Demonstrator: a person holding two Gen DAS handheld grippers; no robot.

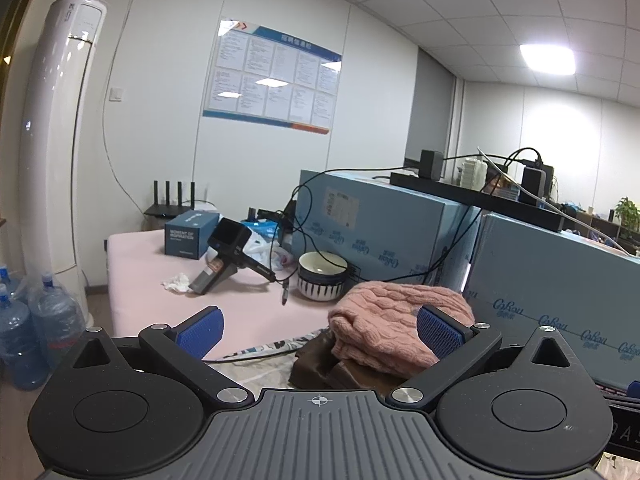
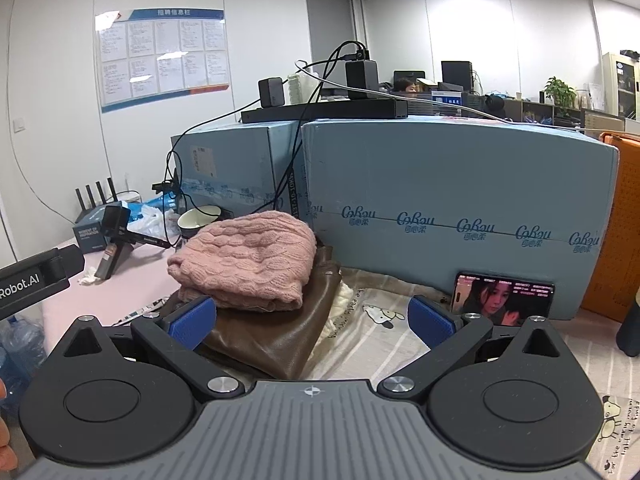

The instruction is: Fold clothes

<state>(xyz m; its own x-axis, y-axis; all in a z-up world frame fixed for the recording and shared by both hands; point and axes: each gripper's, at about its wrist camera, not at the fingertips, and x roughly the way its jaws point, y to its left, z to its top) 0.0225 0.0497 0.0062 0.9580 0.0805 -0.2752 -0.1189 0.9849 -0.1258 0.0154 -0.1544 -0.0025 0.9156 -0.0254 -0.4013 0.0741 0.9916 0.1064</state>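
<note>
Both the left gripper (image 1: 318, 332) and right gripper (image 2: 312, 318) gape empty near the sweater (image 2: 246, 264), soft, floppy knit, likely best pinched at an edge.

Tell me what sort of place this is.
Most likely an office with a makeshift folding table. A notice board hangs on the wall, desks with monitors fill the back, and large shipping cartons stand behind the folded pink sweater.

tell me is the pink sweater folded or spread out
Folded. The pink sweater sits as a compact bundle with stacked layers at its front edge, resting on a brown leather garment.
</note>
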